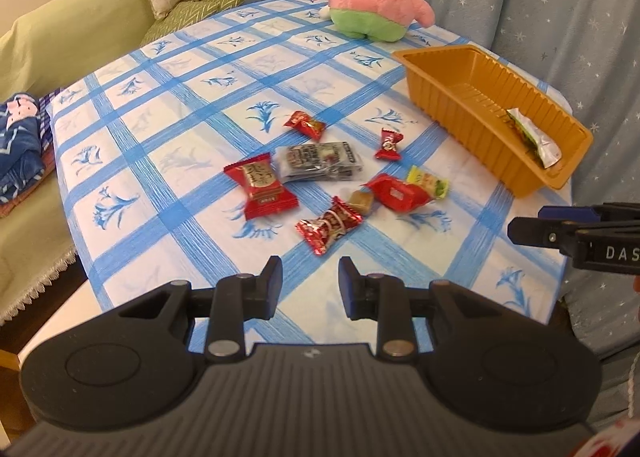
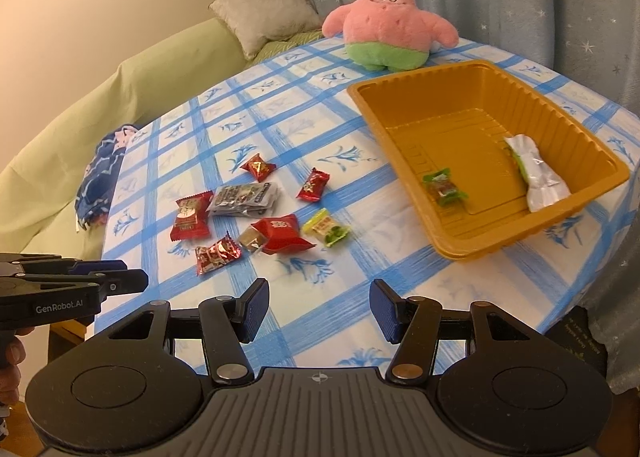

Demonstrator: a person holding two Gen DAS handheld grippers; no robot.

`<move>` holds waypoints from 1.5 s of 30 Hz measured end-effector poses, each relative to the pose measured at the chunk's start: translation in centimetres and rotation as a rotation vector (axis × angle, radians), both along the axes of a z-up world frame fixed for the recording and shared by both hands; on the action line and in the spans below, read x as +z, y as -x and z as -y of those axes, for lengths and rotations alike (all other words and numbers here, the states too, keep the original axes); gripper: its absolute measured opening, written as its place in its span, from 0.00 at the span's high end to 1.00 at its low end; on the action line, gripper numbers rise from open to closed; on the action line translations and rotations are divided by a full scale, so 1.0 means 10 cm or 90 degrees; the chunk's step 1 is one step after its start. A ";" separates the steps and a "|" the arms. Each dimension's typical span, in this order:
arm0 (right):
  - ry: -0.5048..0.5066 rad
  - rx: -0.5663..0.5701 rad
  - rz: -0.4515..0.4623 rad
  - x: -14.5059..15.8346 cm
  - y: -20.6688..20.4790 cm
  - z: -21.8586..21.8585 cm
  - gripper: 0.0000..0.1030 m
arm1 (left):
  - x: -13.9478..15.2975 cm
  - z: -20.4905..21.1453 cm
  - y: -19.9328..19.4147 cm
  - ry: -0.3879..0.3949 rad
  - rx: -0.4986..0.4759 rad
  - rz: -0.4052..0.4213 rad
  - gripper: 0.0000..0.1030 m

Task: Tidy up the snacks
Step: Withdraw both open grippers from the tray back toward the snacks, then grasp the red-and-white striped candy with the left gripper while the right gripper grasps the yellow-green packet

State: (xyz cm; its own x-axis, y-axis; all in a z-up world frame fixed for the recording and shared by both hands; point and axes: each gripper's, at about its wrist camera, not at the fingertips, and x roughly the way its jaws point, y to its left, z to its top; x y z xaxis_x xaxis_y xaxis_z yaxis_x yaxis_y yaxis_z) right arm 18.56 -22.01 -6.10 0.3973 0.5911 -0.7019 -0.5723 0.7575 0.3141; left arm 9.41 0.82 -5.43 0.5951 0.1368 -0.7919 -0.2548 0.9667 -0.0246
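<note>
the ribbed orange plastic tray (image 2: pixel 404 95) sits at the right of the blue-checked clothed counter (image 1: pixel 168 105), apparently as the collection bin, since a white-and-green foil packet (image 2: pixel 538 177) and a small green-wrapped candy (image 2: pixel 445 188) already lie in it while the loose pile of wrapped snacks (image 1: pixel 332 181), red, yellow and dark, lies near the middle, well apart from a pink star plush toy (image 2: pixel 390 13). the left gripper (image 1: pixel 310 285) hovers short of the pile, jaws narrowly parted and empty. the right gripper (image 2: pixel 318 309) hangs between pile and tray, jaws wider and also empty, likely ready for the next pick.
</note>
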 end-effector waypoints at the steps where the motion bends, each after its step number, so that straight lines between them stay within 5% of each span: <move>1: 0.002 0.000 -0.001 -0.01 0.00 -0.03 0.46 | -0.01 -0.01 0.00 -0.001 -0.002 -0.001 0.74; 31: 0.032 -0.074 -0.012 -0.20 -0.24 -0.21 0.46 | -0.52 0.02 -0.79 -0.083 -0.233 -0.040 0.74; 45: 0.033 -0.067 -0.014 -0.25 -0.33 -0.31 0.46 | -0.62 -0.04 -0.87 -0.045 -0.216 -0.059 0.80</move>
State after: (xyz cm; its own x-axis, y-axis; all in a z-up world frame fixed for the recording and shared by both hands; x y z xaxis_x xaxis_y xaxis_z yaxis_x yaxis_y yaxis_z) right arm 21.85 -18.93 -8.65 0.4388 0.5094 -0.7403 -0.4822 0.8286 0.2843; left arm 18.12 1.26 -11.66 0.5423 -0.0003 -0.8402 0.0834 0.9951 0.0535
